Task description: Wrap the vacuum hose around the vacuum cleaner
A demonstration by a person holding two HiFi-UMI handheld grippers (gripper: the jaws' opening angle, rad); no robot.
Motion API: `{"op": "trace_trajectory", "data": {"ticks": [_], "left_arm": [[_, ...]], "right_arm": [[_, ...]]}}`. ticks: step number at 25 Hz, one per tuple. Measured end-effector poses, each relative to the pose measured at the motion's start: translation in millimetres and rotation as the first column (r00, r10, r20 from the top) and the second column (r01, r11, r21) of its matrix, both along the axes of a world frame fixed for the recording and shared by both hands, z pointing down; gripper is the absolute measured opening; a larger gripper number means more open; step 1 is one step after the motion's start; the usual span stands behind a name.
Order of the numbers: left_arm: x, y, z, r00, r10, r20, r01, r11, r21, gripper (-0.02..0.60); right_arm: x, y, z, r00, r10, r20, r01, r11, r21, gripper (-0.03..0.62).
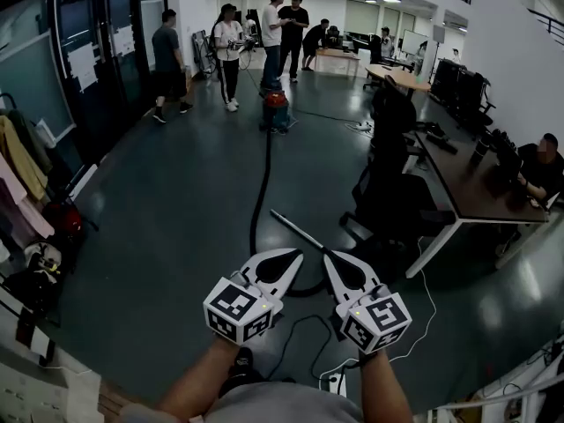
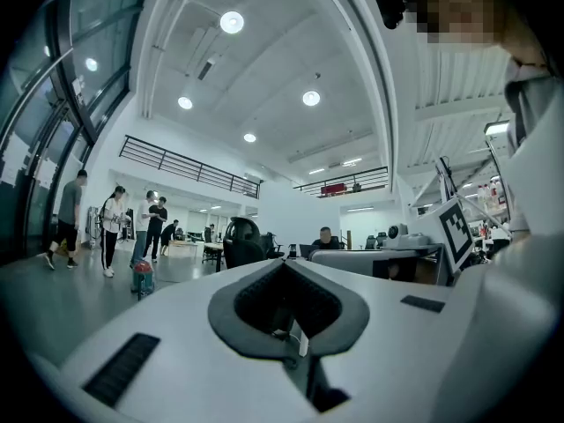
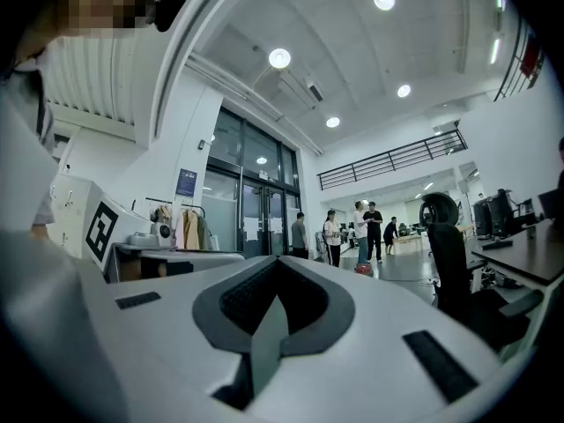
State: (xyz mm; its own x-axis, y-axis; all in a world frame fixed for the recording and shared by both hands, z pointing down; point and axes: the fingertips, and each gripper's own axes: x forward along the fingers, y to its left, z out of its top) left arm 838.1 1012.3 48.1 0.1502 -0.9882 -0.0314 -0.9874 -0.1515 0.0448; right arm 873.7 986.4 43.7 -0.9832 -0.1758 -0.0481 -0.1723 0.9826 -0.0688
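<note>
We are in a big office room with a dark, shiny floor (image 1: 159, 201). The left claw (image 1: 292, 256) and the right claw (image 1: 329, 259) point level in front of us. Both are clenched tight, with nothing between their jaws.

The red vacuum cleaner (image 1: 277, 111) stands far ahead of the claws, near some people (image 1: 271, 38). Its black hose (image 1: 262, 183) lies in a long line on the floor and reaches to just below the claws. So we think the wrapping has not begun. Next, a claw needs to open, go down and take the near end of the hose.

That end curls under the claws, so we cannot see all of it. A thin pipe (image 1: 295, 227) lies just ahead of the claws, and we cannot tell if it joins the hose. The vacuum cleaner looks too small to show where the hose goes in.
</note>
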Motion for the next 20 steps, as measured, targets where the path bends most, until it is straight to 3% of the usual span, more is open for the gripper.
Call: {"op": "trace_trajectory", "data": {"ticks": [13,20], "left_arm": [[-13.8,-8.7,9.6,1.0,-0.017,-0.008,0.016,1.0,-0.023,0.007],[-48.7,-33.1,16.2,1.0,-0.007,-0.01,0.007,0.999,-0.039,0.006]], "right_arm": [[-6.9,-16.0,7.6,1.0,-0.002,-0.014,0.002,1.0,-0.019,0.006],[-38.9,-42.6,17.8,0.999,0.012,-0.032,-0.013,0.999,-0.041,0.006]]}}
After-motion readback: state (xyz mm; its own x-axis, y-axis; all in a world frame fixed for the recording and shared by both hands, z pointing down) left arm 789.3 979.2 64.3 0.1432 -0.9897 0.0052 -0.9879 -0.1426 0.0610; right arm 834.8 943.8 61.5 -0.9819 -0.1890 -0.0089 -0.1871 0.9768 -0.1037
